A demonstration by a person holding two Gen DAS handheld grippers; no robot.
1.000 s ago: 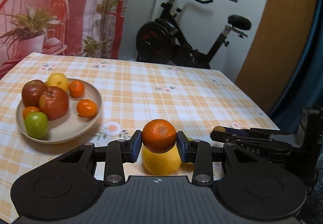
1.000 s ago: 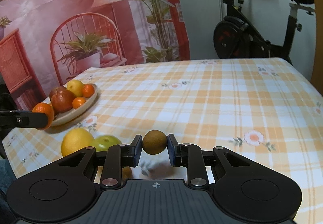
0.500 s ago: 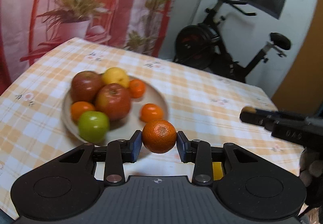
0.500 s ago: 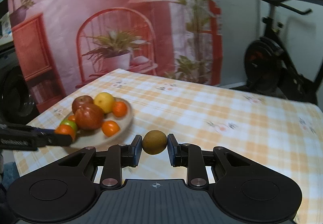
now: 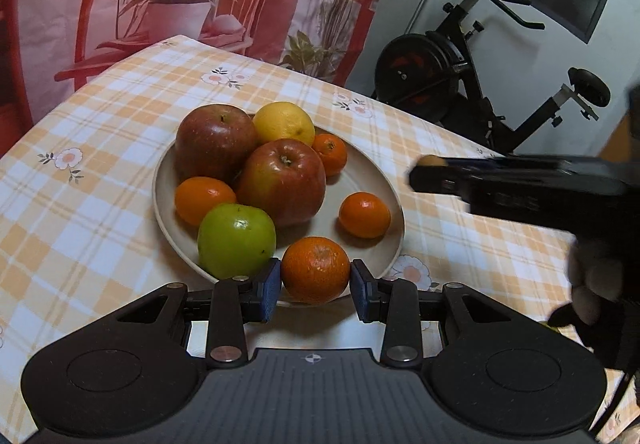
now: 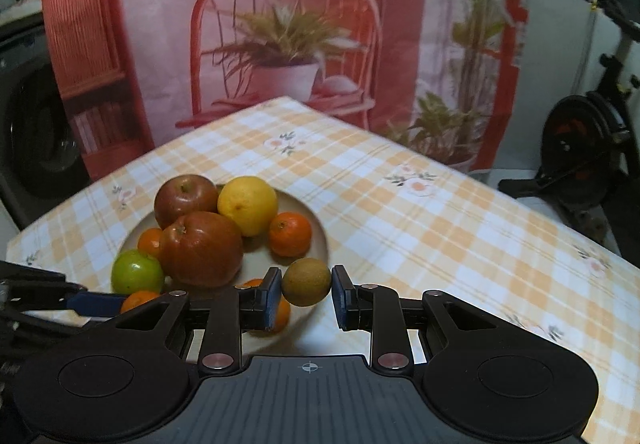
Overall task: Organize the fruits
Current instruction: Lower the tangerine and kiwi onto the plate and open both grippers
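Left claw (image 5: pixel 315 284) clamping round orange mandarin (image 5: pixel 315 268), right claw (image 6: pixel 306 294) clamping brown kiwi (image 6: pixel 306 281), both hovering over beige plate (image 5: pixel 376 179) for drop-off.

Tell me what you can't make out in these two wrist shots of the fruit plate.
- Left wrist view: the right gripper is blurred, so what its jaws hold is only a brownish sliver.
- Right wrist view: one mandarin on the plate sits mostly behind the right gripper's left jaw and the kiwi.
- Right wrist view: the left gripper is cut by the frame edge, and its orange is half hidden.
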